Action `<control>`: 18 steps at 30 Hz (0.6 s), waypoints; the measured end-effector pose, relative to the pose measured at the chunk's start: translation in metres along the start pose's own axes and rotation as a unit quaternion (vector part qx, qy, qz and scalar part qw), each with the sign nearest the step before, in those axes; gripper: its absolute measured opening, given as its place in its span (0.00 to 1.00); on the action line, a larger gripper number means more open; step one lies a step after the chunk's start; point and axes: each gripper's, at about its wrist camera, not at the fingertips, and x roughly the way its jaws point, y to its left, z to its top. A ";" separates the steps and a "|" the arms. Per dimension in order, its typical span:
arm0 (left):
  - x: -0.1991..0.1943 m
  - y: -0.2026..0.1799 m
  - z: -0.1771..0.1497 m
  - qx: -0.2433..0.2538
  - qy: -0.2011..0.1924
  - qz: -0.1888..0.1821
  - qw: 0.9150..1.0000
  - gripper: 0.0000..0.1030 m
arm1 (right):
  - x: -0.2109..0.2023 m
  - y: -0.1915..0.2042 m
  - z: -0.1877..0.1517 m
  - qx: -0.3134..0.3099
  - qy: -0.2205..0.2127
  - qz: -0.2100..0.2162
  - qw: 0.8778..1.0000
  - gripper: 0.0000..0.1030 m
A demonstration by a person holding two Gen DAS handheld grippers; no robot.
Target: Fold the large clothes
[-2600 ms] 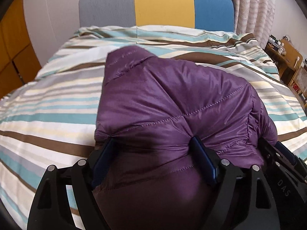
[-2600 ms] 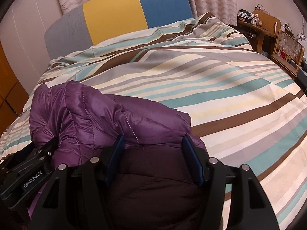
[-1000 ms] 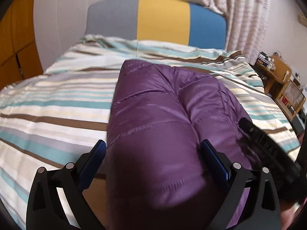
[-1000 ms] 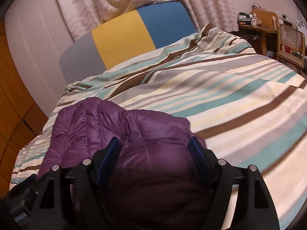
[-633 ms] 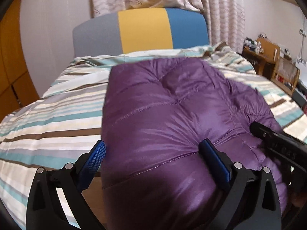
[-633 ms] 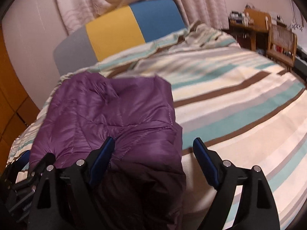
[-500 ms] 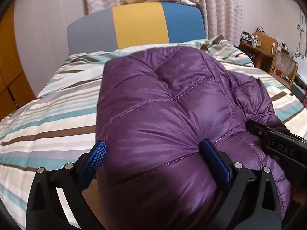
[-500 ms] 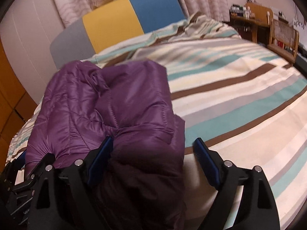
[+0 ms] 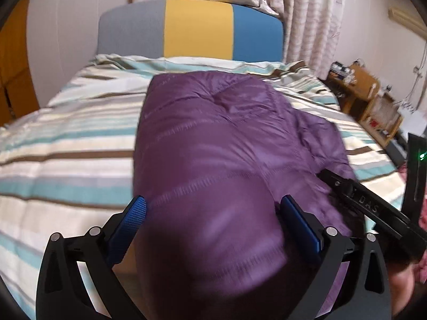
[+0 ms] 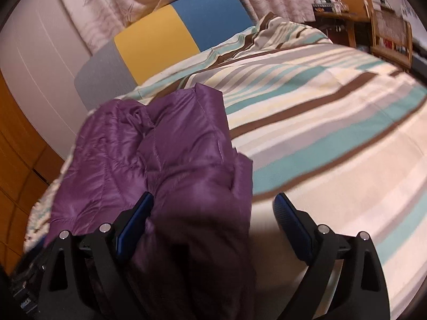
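1. The purple quilted jacket (image 9: 221,160) lies on the striped bed (image 9: 66,146) as a thick bundle, several layers deep, running away from the cameras toward the headboard (image 9: 197,29). By the look of it most of the folding is done: no sleeve hangs loose, and the bulk sits in one roughly rectangular heap.
2. The left tongs (image 9: 210,221) stand wide with the near end of the jacket bulging up between the blue pads (image 9: 133,218); the padded cloth fills the gap, but the jaws do not look pressed in, so I judge it more cradled than pinched.
3. The right tongs (image 10: 213,218) also stand wide. The jacket's right edge lies between them, against the left pad (image 10: 136,218), while the right pad is clear of the cloth and over bare cover.
4. What is left, as I read it: the far end is rumpled in the right wrist view, with a raised corner and a crease near the collar, so a last smoothing or squaring seems due.
5. Around: curtains (image 9: 307,13) behind the headboard, an orange wardrobe (image 10: 16,160) on the left, a wooden desk (image 10: 344,18) and wicker chair (image 10: 389,34) on the right. Nothing lies on the bed in the way; the other tool's black body (image 9: 373,210) sits close beside the jacket.
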 end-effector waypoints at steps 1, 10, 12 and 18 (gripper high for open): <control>-0.004 -0.001 -0.005 0.012 -0.002 -0.003 1.000 0.97 | -0.010 -0.002 -0.005 0.007 -0.007 0.011 1.000 0.88; 0.009 0.000 -0.023 0.081 0.007 0.010 0.997 0.97 | -0.019 0.000 -0.023 -0.015 0.021 0.008 1.000 0.89; 0.005 0.010 -0.019 0.059 0.010 -0.013 0.998 0.97 | -0.020 -0.002 -0.021 -0.011 0.027 0.020 0.999 0.89; -0.008 0.038 -0.001 -0.035 0.044 -0.077 0.995 0.97 | -0.027 -0.012 -0.010 0.011 0.049 0.077 0.996 0.89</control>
